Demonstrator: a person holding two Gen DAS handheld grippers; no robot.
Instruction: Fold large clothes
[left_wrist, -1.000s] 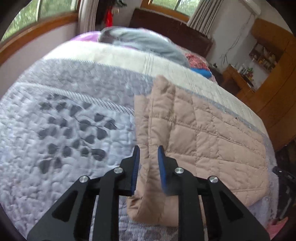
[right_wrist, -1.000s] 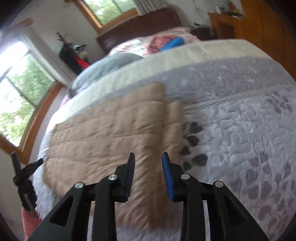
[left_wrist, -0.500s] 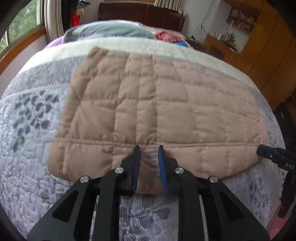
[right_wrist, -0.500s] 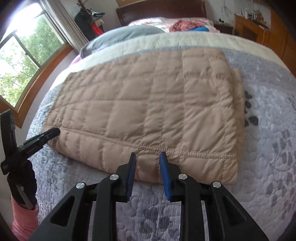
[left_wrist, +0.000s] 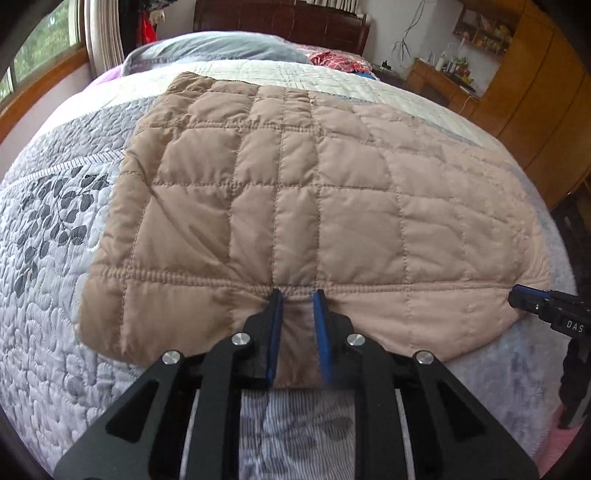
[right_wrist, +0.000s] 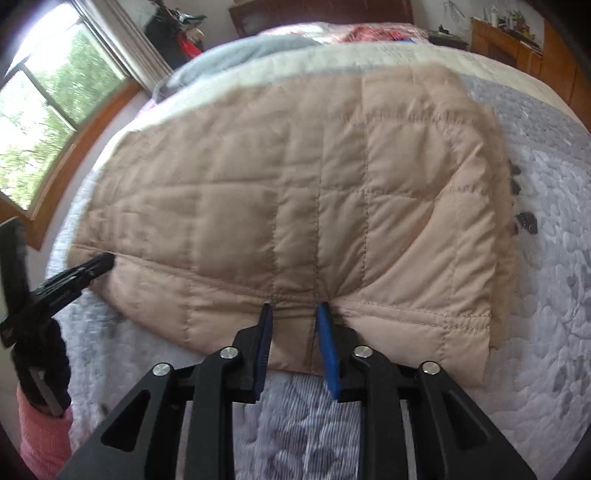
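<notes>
A beige quilted garment (left_wrist: 295, 184) (right_wrist: 295, 166) lies folded flat on the bed, stitched hem toward me. In the left wrist view my left gripper (left_wrist: 297, 295) is shut on the hem near its middle, and fabric puckers at the pads. In the right wrist view my right gripper (right_wrist: 293, 310) pinches the same hem further right. Its jaws are opening, with the hem still between the blue pads. Each view also catches the other gripper at the hem's edge: the right gripper (left_wrist: 532, 301) and the left gripper (right_wrist: 99, 262).
The bed carries a grey quilt with a leaf pattern (left_wrist: 55, 258) (right_wrist: 554, 295). A grey pillow (left_wrist: 221, 48) and red cloth lie by the dark headboard. A window (right_wrist: 55, 110) is on the left, wooden cabinets (left_wrist: 535, 110) on the right. A pink sleeve (right_wrist: 40, 435) shows low left.
A second ago the garment hung doubled over between the grippers. Both swung it across and down, and it now lies spread flat on the quilt; little has moved since half a second ago.
</notes>
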